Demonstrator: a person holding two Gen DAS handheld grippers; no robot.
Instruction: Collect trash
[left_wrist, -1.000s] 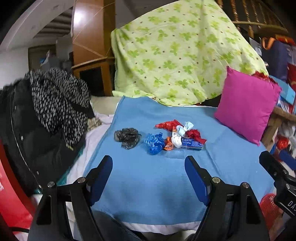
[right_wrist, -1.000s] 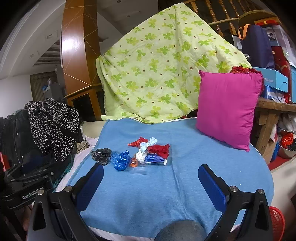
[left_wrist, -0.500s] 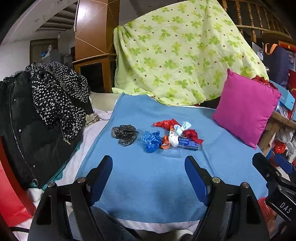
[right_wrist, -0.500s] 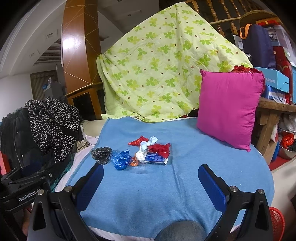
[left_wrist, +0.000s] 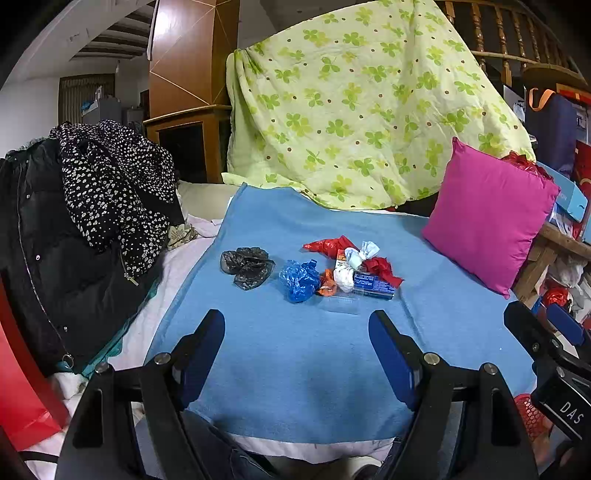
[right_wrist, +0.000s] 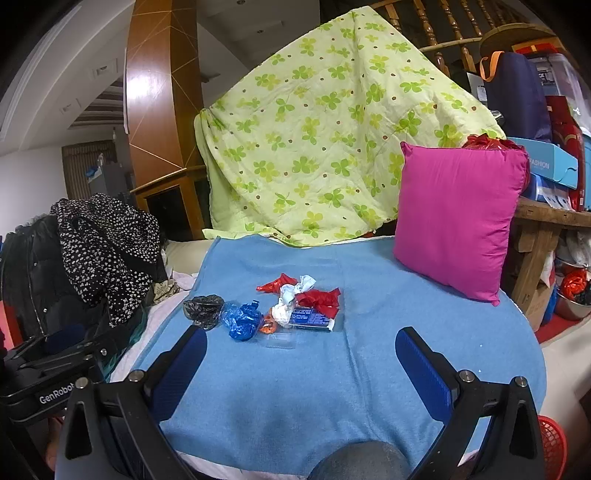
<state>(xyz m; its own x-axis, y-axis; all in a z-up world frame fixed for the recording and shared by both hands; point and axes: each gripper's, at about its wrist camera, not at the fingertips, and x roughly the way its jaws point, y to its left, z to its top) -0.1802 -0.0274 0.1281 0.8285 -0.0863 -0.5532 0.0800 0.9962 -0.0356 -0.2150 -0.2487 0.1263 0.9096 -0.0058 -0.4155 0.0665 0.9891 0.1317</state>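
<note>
A small heap of trash lies mid-way across the blue blanket (left_wrist: 295, 354) (right_wrist: 406, 317): a black crumpled bag (left_wrist: 246, 266) (right_wrist: 203, 309), a blue crumpled bag (left_wrist: 298, 281) (right_wrist: 243, 320), red wrappers (left_wrist: 328, 246) (right_wrist: 320, 298), white crumpled paper (left_wrist: 347, 269) (right_wrist: 288, 301), a blue printed packet (left_wrist: 373, 288) (right_wrist: 309, 318), an orange scrap (left_wrist: 327, 286) and a clear plastic piece (left_wrist: 341, 303) (right_wrist: 281, 339). My left gripper (left_wrist: 296, 332) hovers open short of the heap, nothing between its fingers. My right gripper (right_wrist: 301, 350) is open too, just short of the clear plastic.
A pink cushion (left_wrist: 489, 214) (right_wrist: 460, 218) leans at the blanket's right. A green clover quilt (left_wrist: 362, 110) (right_wrist: 325, 147) hangs behind. Dark coats (left_wrist: 74, 229) (right_wrist: 85, 254) pile on the left. A red mesh basket (right_wrist: 552, 446) sits low right, beside a wooden table (right_wrist: 543, 229).
The left gripper's view has shifted slightly rightward and steadied; the heap sits a little further left. The right gripper barely moved. Both stay open and the trash is untouched.
</note>
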